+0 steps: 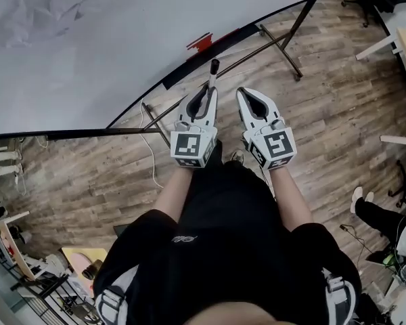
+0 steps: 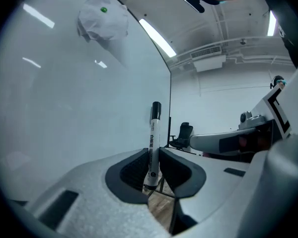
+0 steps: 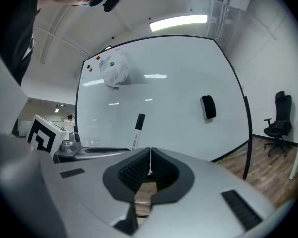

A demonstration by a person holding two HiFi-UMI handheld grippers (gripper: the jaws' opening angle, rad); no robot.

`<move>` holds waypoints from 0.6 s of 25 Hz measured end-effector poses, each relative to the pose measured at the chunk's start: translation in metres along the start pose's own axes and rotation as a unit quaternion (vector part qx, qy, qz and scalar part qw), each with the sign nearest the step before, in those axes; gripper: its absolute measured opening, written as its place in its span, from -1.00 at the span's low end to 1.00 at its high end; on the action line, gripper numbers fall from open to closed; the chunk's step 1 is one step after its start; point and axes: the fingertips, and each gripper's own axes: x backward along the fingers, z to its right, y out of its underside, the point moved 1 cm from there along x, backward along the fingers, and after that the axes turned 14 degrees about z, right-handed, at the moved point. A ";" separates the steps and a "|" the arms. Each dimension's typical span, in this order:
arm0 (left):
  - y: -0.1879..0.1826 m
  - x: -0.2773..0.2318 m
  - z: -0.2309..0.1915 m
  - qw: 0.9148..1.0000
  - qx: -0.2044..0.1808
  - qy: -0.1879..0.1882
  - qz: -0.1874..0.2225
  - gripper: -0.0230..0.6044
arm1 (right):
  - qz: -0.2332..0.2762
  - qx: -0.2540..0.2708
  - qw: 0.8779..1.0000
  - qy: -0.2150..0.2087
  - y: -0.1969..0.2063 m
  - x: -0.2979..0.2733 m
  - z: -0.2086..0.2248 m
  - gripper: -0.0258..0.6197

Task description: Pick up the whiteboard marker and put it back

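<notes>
Head view: left tool is clamped on the marker, whose black end sticks past the tips toward the whiteboard's lower edge, where a red item sits. Right tool hangs just beside it.

Left gripper view: jaws pinch the marker's lower barrel, long axis upright, whiteboard close at left.

Right gripper view: jaws together on nothing. The marker is to their left, an eraser near the whiteboard's right edge. Putting it back likely falls to the left tool.
</notes>
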 end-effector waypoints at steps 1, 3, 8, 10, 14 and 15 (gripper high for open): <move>0.001 -0.001 0.005 1.000 -0.001 0.004 0.000 -0.71 | -0.001 0.001 1.000 0.002 0.000 0.004 0.002 -0.91; 0.002 -0.003 0.012 1.000 0.000 0.010 -0.001 -0.71 | -0.001 0.003 1.000 0.007 -0.001 0.010 0.005 -0.91; -0.002 -0.010 0.026 1.000 -0.005 0.016 0.000 -0.71 | 0.001 0.008 1.000 0.018 -0.007 0.022 0.016 -0.91; -0.003 -0.014 0.031 1.000 -0.004 0.019 0.001 -0.71 | 0.001 0.008 1.000 0.022 -0.009 0.026 0.021 -0.91; -0.002 -0.020 0.039 1.000 0.001 0.029 0.009 -0.71 | -0.001 0.004 1.000 0.030 -0.008 0.033 0.031 -0.91; -0.001 -0.022 0.040 0.999 0.002 0.032 0.008 -0.71 | -0.003 0.002 0.999 0.034 -0.006 0.033 0.034 -0.91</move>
